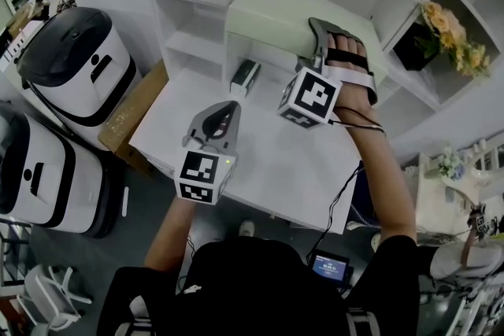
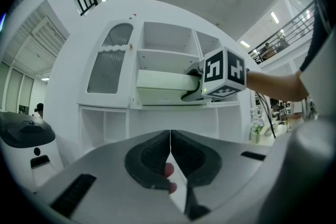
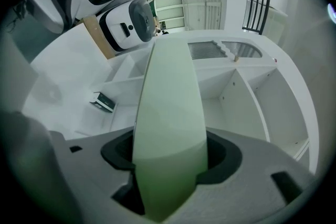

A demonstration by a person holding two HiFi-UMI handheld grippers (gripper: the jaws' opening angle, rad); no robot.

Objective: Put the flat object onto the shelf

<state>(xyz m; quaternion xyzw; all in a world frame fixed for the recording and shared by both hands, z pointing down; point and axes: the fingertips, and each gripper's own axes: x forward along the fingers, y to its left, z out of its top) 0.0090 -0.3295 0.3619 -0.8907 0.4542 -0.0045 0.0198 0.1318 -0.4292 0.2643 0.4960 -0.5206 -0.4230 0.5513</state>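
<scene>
Clamping the pale green flat box in the right gripper, long axis pointing straight out from the jaws into the white shelf's middle compartment; holding the left gripper closed, empty, farther back above the table.

Pale green flat object level, partly inside shelf.
</scene>
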